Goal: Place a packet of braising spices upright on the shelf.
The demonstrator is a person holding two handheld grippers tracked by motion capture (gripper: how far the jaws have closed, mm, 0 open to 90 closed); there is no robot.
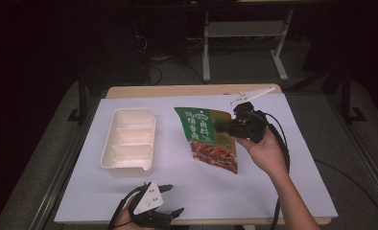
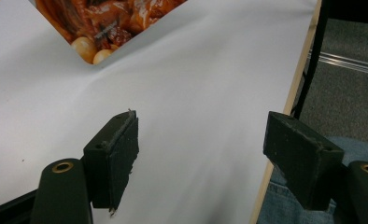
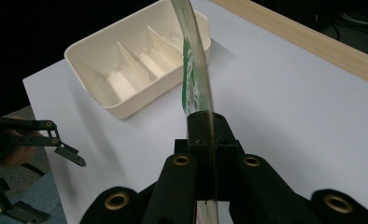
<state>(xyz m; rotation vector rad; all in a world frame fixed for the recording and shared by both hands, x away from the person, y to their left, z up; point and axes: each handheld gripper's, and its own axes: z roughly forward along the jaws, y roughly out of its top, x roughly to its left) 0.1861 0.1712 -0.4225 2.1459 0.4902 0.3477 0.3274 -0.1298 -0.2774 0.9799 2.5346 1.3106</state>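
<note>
Edgewise, food pouch [image 3: 194, 70] between right gripper [image 3: 209, 122] jaws.

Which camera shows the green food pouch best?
The high view: the green food pouch shows its whole printed face, held by the right gripper. The right gripper view sees it edge-on between shut jaws; the left gripper view catches one corner.

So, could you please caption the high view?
Right gripper lifts green food pouch beside cream divided tray.
</note>
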